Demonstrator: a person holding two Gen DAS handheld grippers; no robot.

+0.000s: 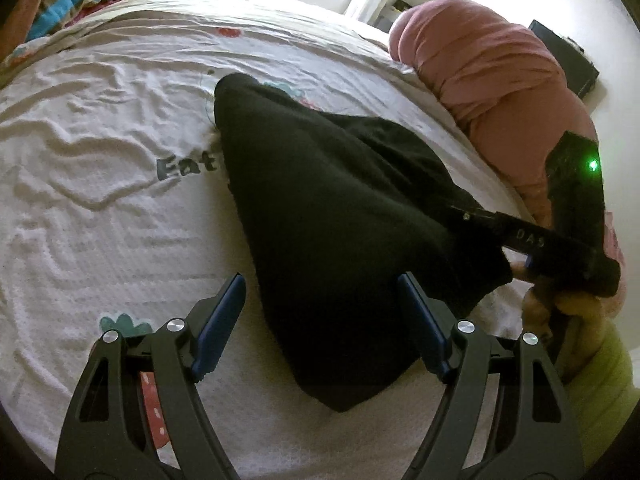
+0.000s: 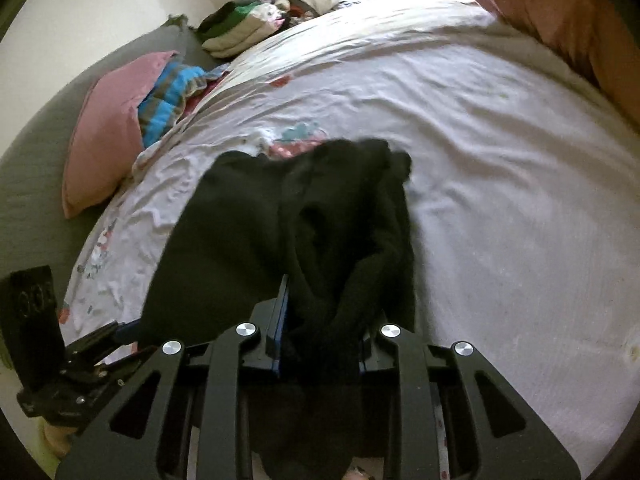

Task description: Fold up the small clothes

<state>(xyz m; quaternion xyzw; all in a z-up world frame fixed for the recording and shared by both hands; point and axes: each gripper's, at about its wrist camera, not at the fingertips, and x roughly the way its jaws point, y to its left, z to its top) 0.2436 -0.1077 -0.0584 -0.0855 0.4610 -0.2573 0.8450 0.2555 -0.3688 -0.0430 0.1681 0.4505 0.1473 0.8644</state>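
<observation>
A small black garment [image 1: 332, 216] lies on the white printed bedsheet [image 1: 100, 200]. My left gripper [image 1: 322, 292] is open, its blue pads either side of the garment's near part, not clamping it. My right gripper [image 2: 324, 320] is shut on a bunched edge of the black garment [image 2: 312, 216] and lifts that side off the sheet. In the left wrist view the right gripper [image 1: 476, 220] enters from the right and grips the garment's right edge. In the right wrist view the left gripper [image 2: 120, 332] shows at the lower left.
A rolled pink blanket [image 1: 500, 76] lies along the bed's right side. A pink pillow [image 2: 108, 128], a blue striped cloth [image 2: 172, 96] and a pile of folded clothes [image 2: 240, 28] sit at the bed's far left. A grey headboard [image 2: 36, 148] borders them.
</observation>
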